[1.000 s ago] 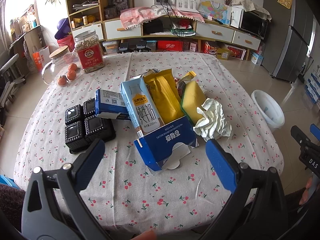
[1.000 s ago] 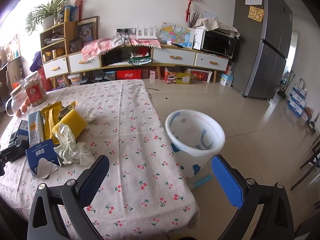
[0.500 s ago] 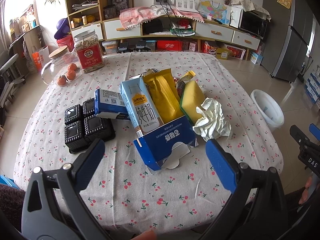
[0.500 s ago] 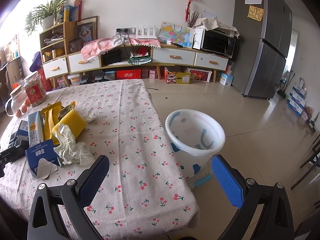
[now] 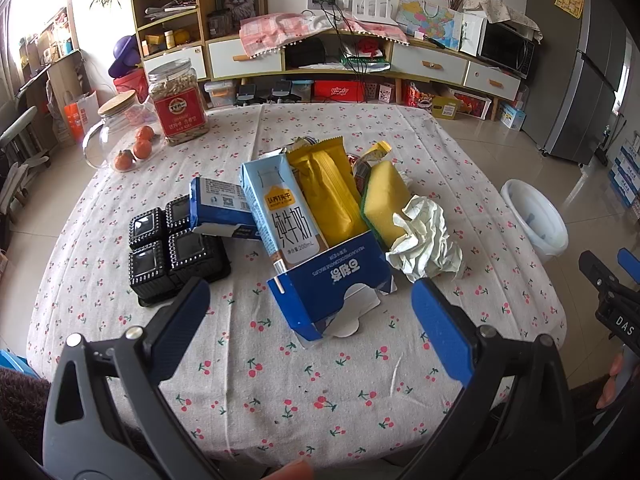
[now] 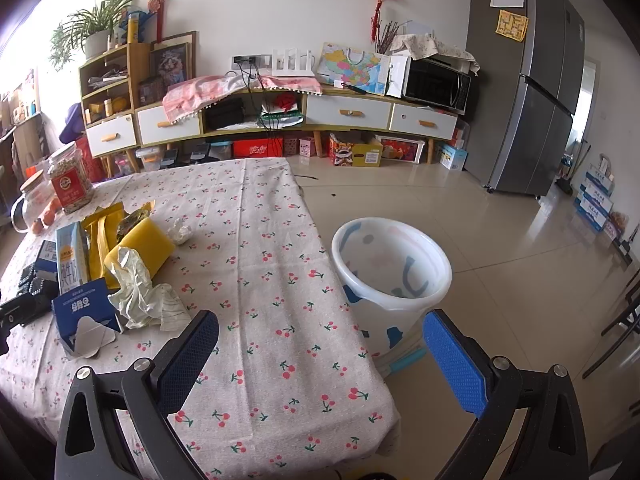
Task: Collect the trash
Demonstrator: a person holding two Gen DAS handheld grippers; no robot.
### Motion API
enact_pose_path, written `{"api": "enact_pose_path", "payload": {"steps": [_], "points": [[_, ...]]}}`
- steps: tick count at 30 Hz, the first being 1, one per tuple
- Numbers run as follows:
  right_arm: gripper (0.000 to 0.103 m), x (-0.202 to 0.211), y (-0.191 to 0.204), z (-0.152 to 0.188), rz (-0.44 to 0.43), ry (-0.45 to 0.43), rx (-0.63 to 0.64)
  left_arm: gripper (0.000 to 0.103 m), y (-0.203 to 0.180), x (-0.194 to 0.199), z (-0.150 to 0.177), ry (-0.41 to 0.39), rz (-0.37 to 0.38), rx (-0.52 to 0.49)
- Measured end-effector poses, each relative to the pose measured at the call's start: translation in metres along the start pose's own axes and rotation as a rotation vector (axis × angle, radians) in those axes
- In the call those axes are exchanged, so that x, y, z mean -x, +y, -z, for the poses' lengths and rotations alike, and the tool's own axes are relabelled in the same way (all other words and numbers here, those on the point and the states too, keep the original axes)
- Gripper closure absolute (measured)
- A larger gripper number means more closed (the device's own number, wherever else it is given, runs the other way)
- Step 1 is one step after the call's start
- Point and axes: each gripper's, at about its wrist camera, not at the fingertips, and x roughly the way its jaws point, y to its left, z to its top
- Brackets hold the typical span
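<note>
A pile of trash lies mid-table: an open blue carton (image 5: 332, 288), a milk carton (image 5: 280, 212), a yellow wrapper (image 5: 326, 192), a yellow sponge (image 5: 384, 196), crumpled paper (image 5: 426, 240) and a blue box (image 5: 220, 208). In the right wrist view the crumpled paper (image 6: 138, 292) and the blue carton (image 6: 82, 312) lie at the left. A white bin (image 6: 390, 280) stands on the floor beside the table. My left gripper (image 5: 310, 320) is open and empty, in front of the pile. My right gripper (image 6: 320, 352) is open and empty over the table's right edge.
Black plastic trays (image 5: 172, 244) sit left of the pile. A jar with a red label (image 5: 178, 104), a glass jug (image 5: 116, 132) and oranges (image 5: 134, 152) stand at the far left. The cherry-print tablecloth (image 6: 260, 240) covers the table. A small paper ball (image 6: 180, 234) lies behind the sponge.
</note>
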Motion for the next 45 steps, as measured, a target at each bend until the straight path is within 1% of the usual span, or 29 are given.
{"api": "enact_pose_path", "payload": {"steps": [9,14,20,23,27,29,31,33,35,36,38,43,45], "points": [[0.0,0.0,0.0,0.0,-0.001,0.001,0.001,0.003,0.001,0.0,0.001,0.005,0.004,0.004],[0.0,-0.001,0.002,-0.001,-0.014,0.015,-0.007,0.003,0.01,-0.007,0.001,0.034,0.018,0.027],[0.0,-0.012,0.01,-0.004,-0.053,0.08,-0.015,0.003,0.025,-0.016,-0.003,0.063,0.013,0.041],[0.0,-0.018,0.013,-0.009,-0.069,0.111,-0.004,0.003,0.037,-0.023,-0.008,0.094,0.012,0.057],[0.0,-0.025,0.019,-0.021,-0.09,0.145,0.022,0.003,0.053,-0.037,-0.021,0.167,0.052,0.078],[0.0,-0.027,0.023,-0.029,-0.103,0.161,0.038,0.003,0.058,-0.043,-0.029,0.185,0.073,0.08],[0.0,-0.03,0.026,-0.038,-0.122,0.168,0.043,0.003,0.062,-0.048,-0.037,0.2,0.123,0.09],[0.0,-0.034,0.029,-0.048,-0.157,0.175,0.034,0.003,0.061,-0.056,-0.044,0.212,0.155,0.095],[0.0,-0.04,0.033,-0.058,-0.2,0.192,0.021,0.01,0.054,-0.064,-0.051,0.227,0.165,0.073],[0.0,-0.044,0.035,-0.064,-0.214,0.206,0.018,0.013,0.05,-0.07,-0.054,0.24,0.171,0.059],[0.0,-0.05,0.039,-0.072,-0.229,0.224,0.018,0.019,0.044,-0.082,-0.061,0.267,0.178,0.041],[0.0,-0.067,0.05,-0.091,-0.25,0.237,0.04,0.021,0.035,-0.106,-0.068,0.295,0.137,-0.008],[0.0,-0.075,0.053,-0.091,-0.266,0.249,0.034,0.025,0.034,-0.114,-0.068,0.306,0.121,-0.017]]}}
